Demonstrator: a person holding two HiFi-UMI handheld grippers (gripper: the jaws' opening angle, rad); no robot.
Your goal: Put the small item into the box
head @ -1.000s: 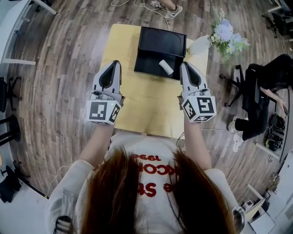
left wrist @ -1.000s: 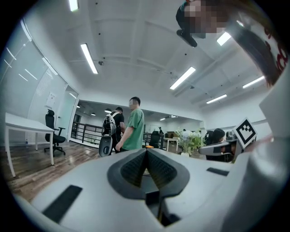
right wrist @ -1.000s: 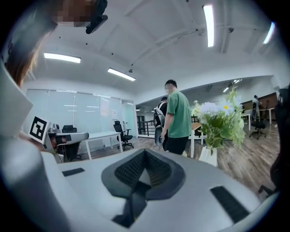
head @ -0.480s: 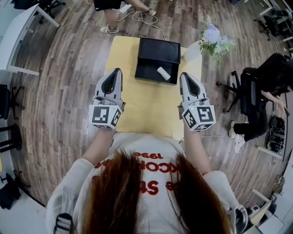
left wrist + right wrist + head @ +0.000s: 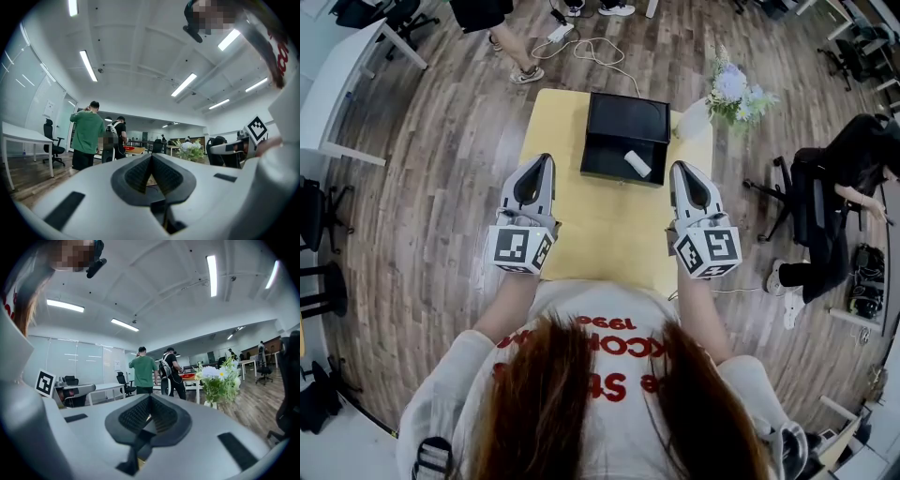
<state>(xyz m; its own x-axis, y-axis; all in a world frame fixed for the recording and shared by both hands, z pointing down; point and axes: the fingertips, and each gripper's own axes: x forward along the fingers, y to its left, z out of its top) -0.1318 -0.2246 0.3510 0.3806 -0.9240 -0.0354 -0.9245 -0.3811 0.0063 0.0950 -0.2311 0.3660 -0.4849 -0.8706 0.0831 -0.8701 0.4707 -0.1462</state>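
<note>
Seen from overhead, a small white cylinder [image 5: 637,163] lies in the open black box [image 5: 623,117] on the yellow table [image 5: 609,225]. The left gripper [image 5: 544,161] and right gripper [image 5: 679,169] have their jaws together and empty. Their own views show only standing people [image 5: 87,133] and flowers [image 5: 219,379].

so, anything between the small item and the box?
Nothing visible. The item already lies inside the open box, toward its right side. The left claw and right claw are both shut and empty, flanking the box.
</note>
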